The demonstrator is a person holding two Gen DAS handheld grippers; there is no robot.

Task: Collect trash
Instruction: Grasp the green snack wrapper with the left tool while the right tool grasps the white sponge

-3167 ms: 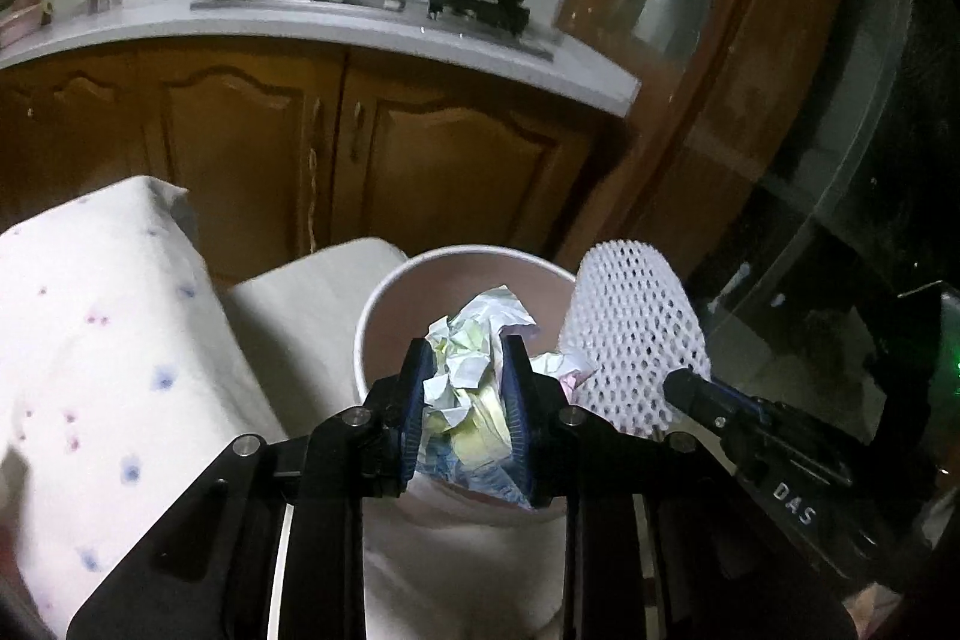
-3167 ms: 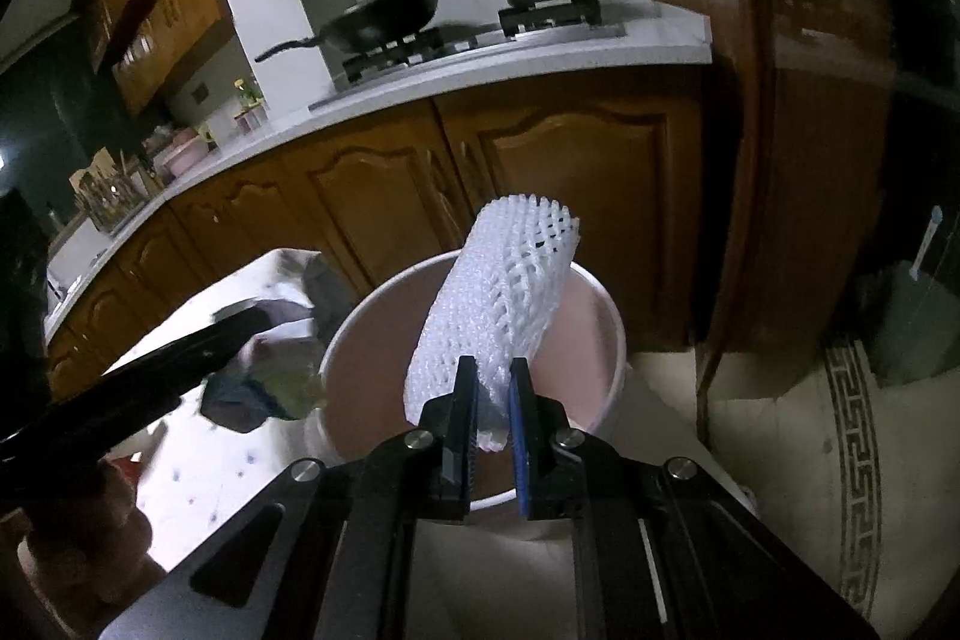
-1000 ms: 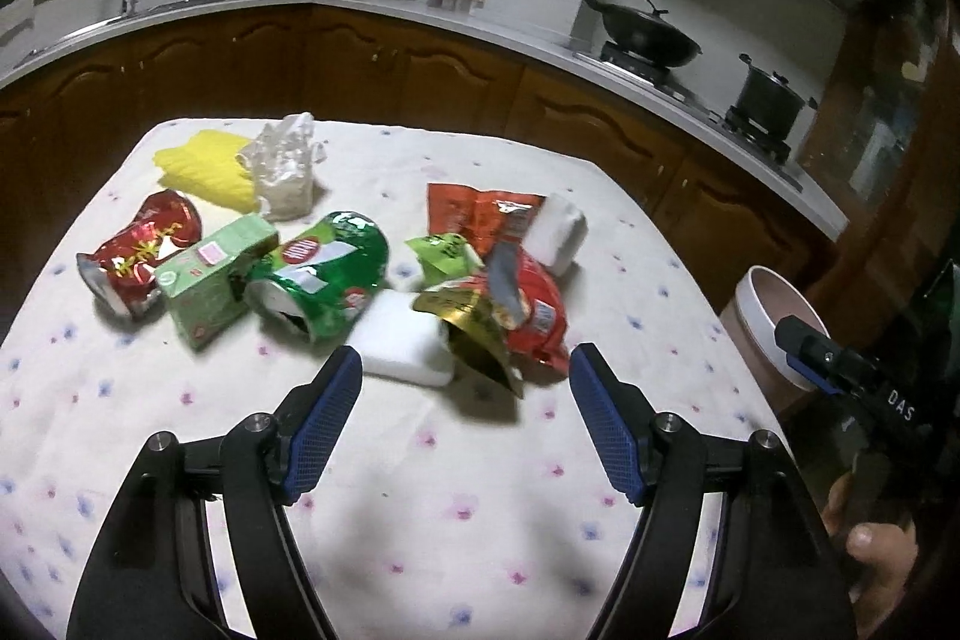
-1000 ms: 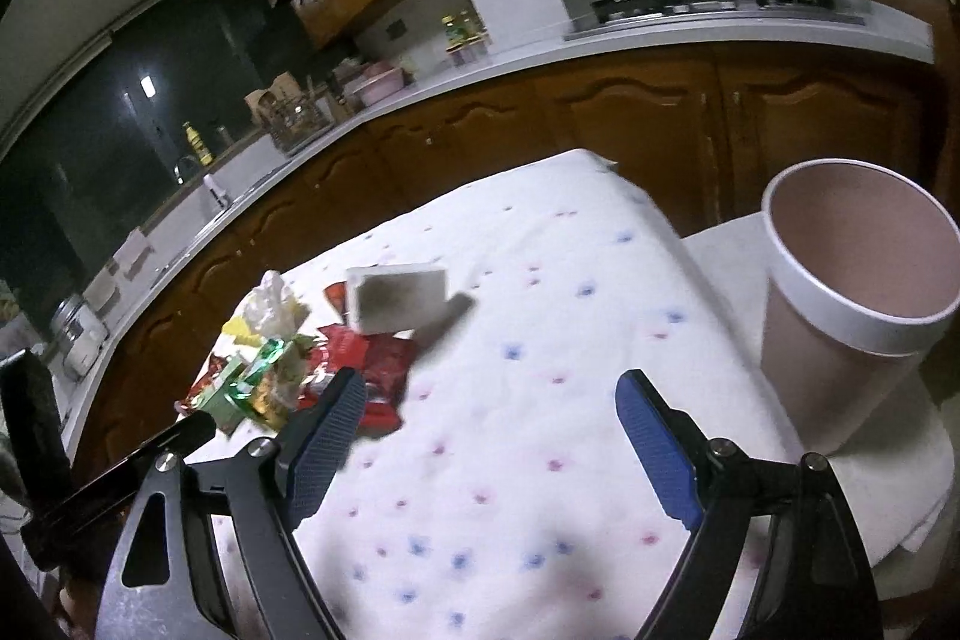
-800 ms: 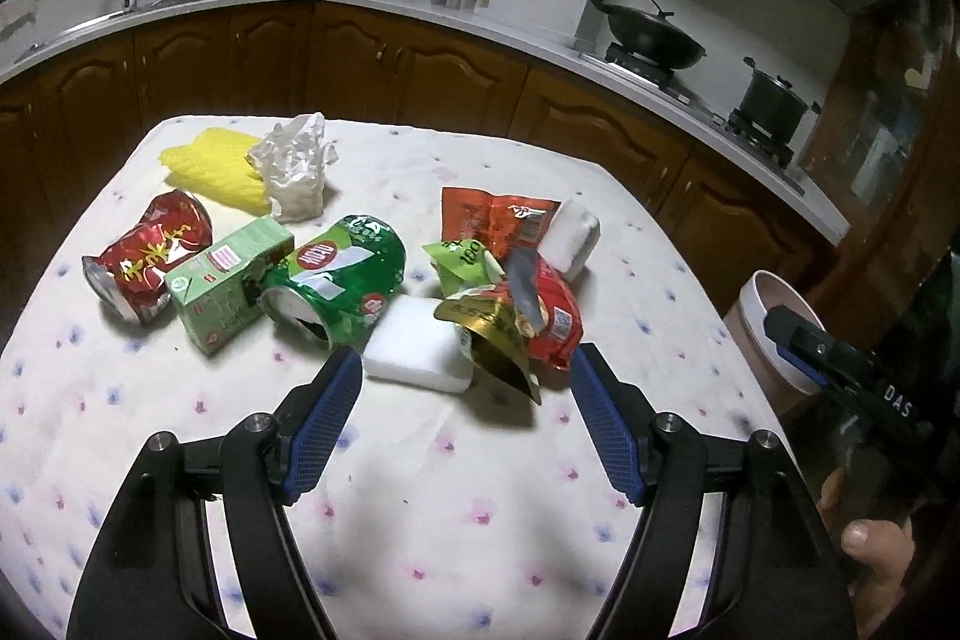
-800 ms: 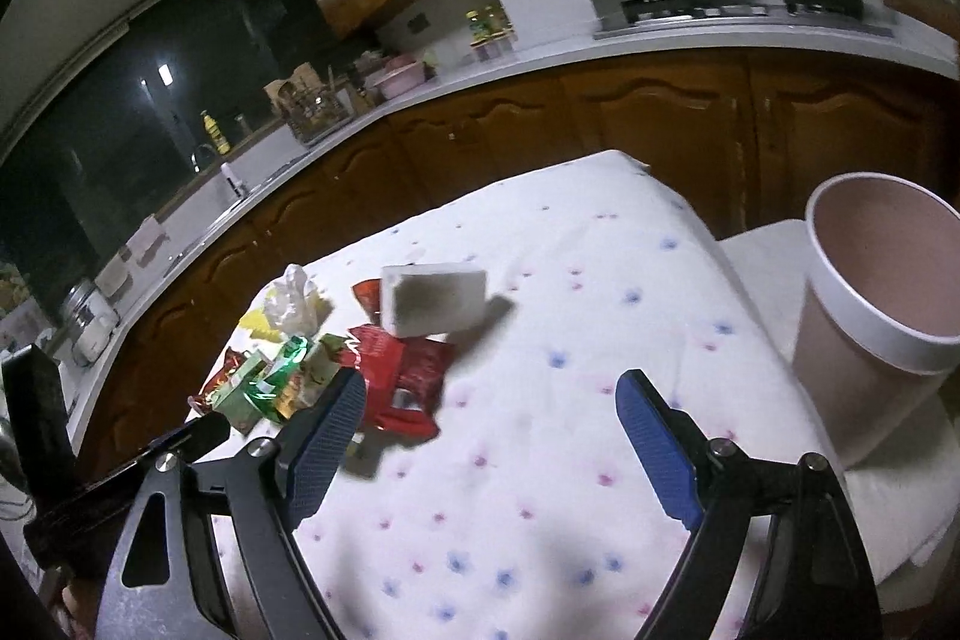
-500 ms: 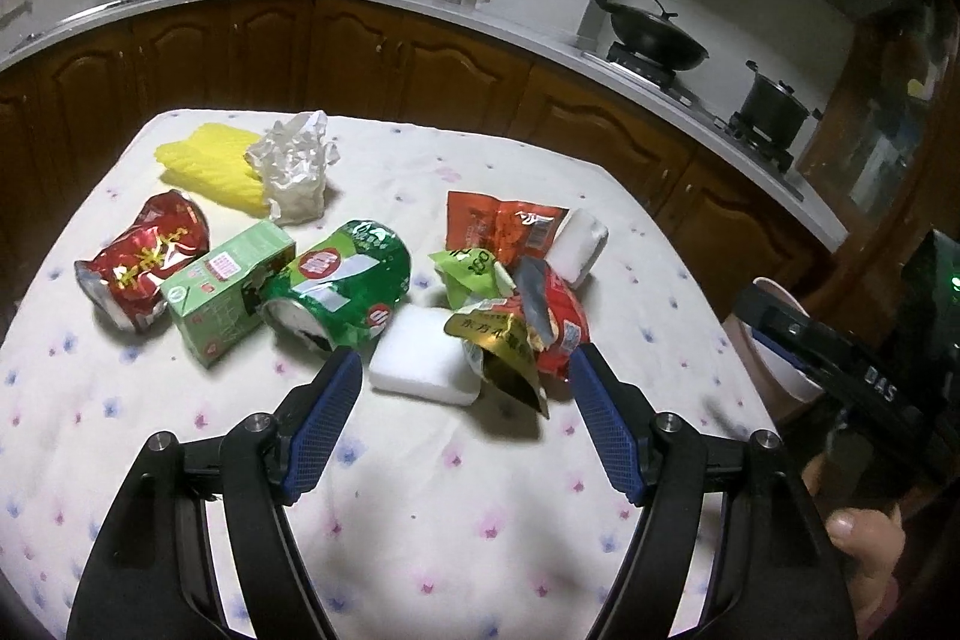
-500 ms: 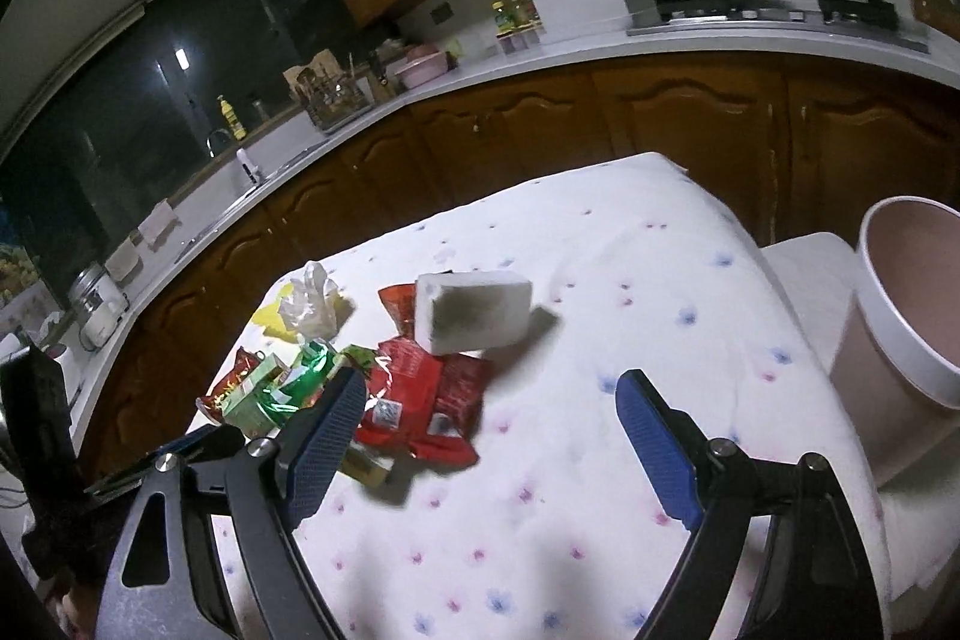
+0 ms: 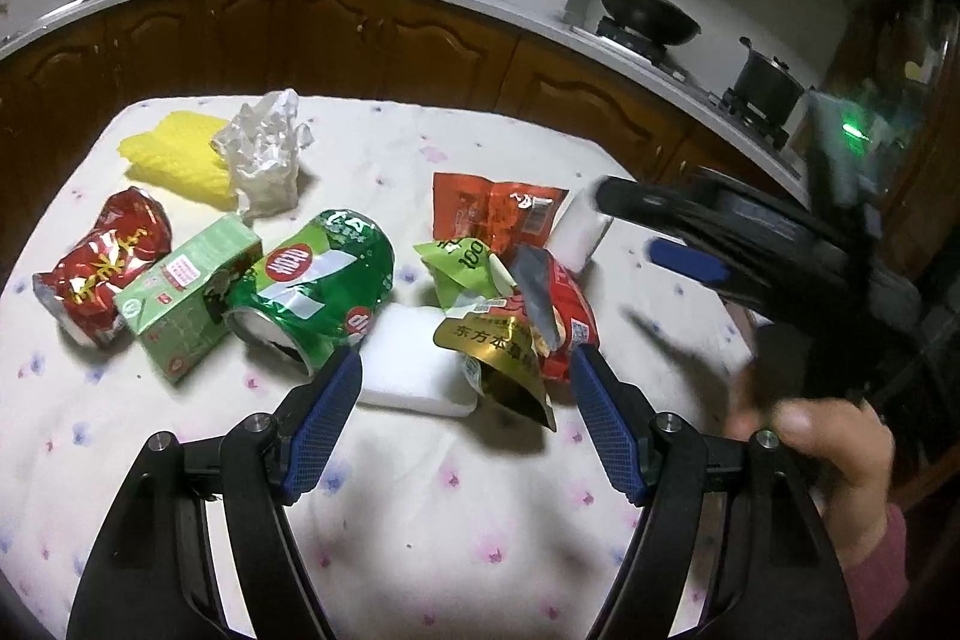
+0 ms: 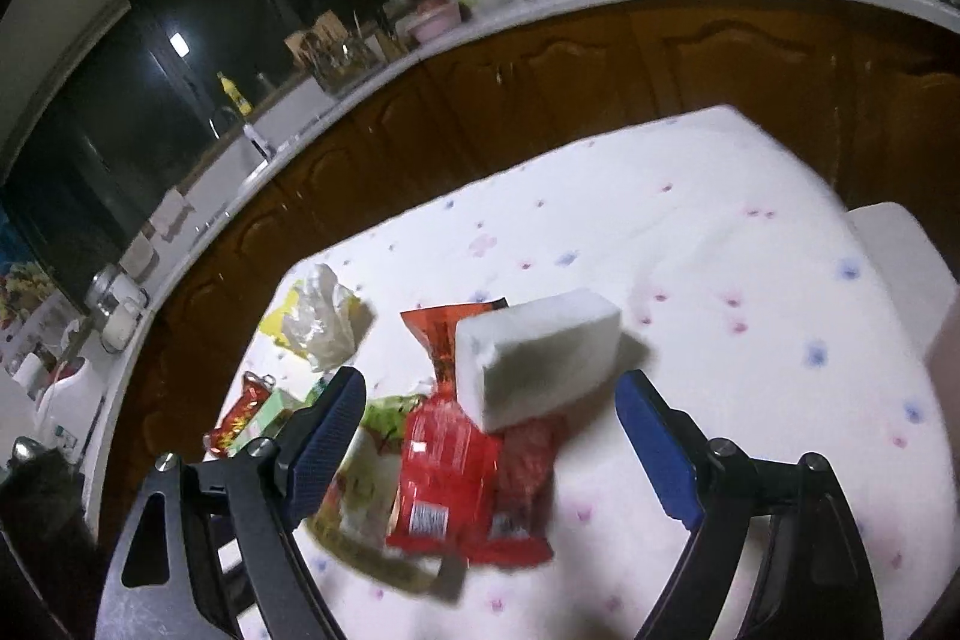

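"100" on the green wrapper (image 9: 459, 263), Chinese characters on the gold packet (image 9: 498, 347) (partly legible), other print blurred

— What trash is seen on the cloth?
— Far left, yellow netting (image 9: 174, 163) and crumpled plastic (image 9: 264, 160); nearer, a crushed red can (image 9: 99, 265), green carton (image 9: 186, 289), green can (image 9: 312, 280).
— And right?
— Red wrappers (image 9: 498, 214) and two white foam blocks (image 9: 414, 364).
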